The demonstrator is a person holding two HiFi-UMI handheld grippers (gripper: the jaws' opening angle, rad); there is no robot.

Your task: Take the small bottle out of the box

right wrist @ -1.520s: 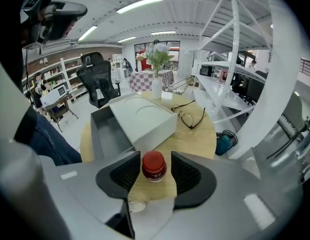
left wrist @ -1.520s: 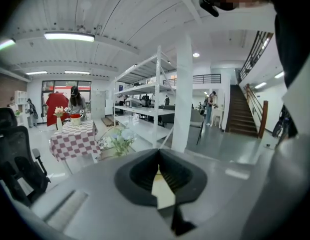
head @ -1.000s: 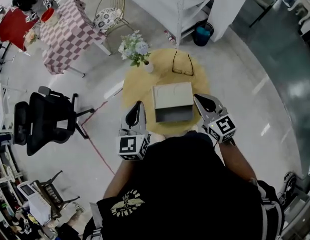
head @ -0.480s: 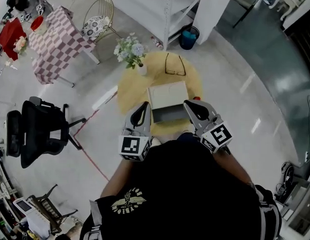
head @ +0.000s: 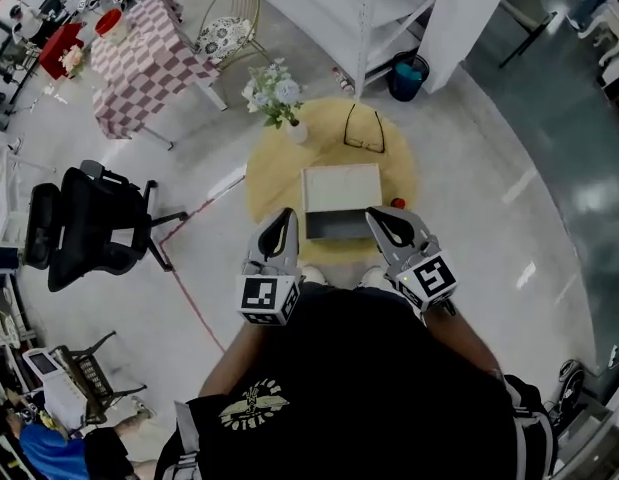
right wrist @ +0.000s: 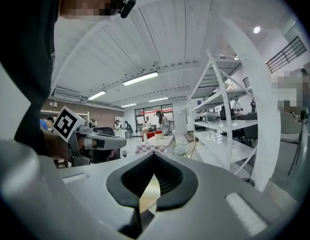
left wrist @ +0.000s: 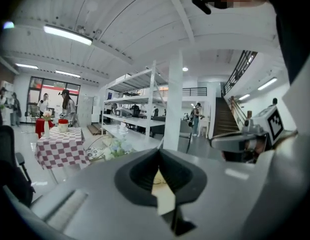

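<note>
Bottle can't be picked out w/ certainty: only candidate is a small red item [head: 397,204], too small to identify, on the desk [head: 274,183] just beside the right edge of the box [head: 341,188]. Box is pale on top w/ a dark open side facing the person; its inside is too dark to read. It sits approx. mid-desk on the round yellow top. Left gripper [head: 280,215] is clenched, nothing between its jaws, tip over the desk edge just beside the box's near-left corner. Right gripper [head: 377,218] is likewise clenched on nothing, tip at the box's near-right corner; touching or not, can't tell. Both gripper views show pads meeting at the tip w/ only desk colour in the slit below. Far side of the desk: glasses [head: 364,128] and a flower vase [head: 277,96], apart from the box. On the floor around: black office chair [head: 84,223] at left, checked cloth [head: 149,58], white shelving [head: 349,8], blue bin [head: 407,73].
</note>
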